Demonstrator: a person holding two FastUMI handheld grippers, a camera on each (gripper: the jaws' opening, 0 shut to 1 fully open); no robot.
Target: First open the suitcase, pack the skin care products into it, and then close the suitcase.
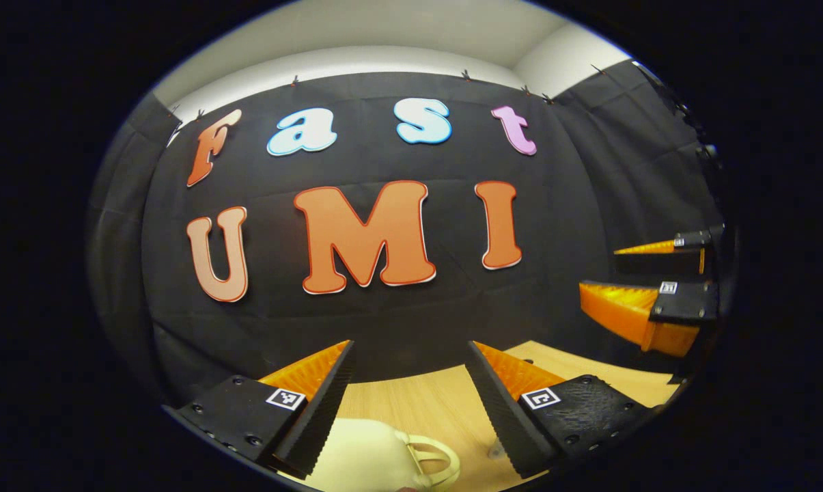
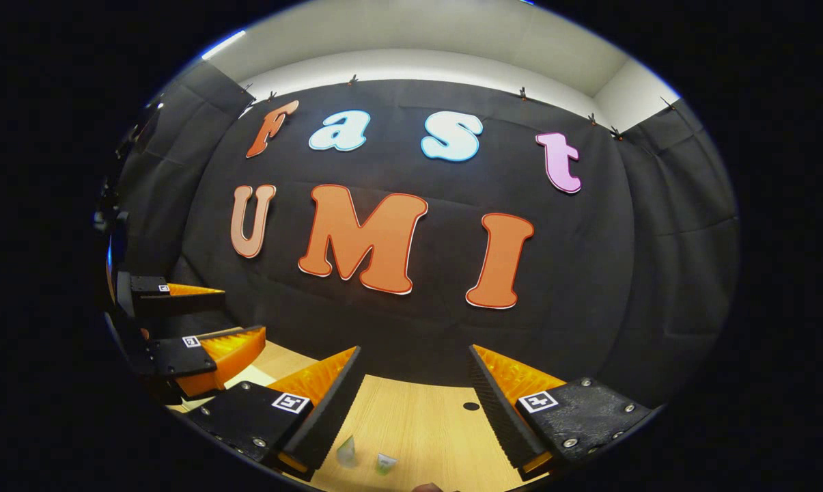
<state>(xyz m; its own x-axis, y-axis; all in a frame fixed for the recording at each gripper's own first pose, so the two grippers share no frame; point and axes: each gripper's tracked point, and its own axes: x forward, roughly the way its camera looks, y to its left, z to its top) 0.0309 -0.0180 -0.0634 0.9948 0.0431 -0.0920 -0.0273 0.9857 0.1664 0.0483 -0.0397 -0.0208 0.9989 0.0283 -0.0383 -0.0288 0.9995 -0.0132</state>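
Left claw (image 1: 411, 403) open above wooden tabletop (image 1: 425, 403), cream suitcase (image 1: 370, 458) with handle just below its fingers, right claw (image 2: 414, 403) open, two small skin care products (image 2: 365, 456) beneath it

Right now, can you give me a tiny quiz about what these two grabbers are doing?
1. True or false: the left gripper is squeezing the cream suitcase.
2. What is the table made of: A glass, B pale wood, C metal?
3. Fill in: in the right gripper view, two small clear ___ sit on the table below the right gripper.

Key:
1. False; its fingers stand apart above the suitcase.
2. B
3. Bottles, probably; they are too small to tell for sure.
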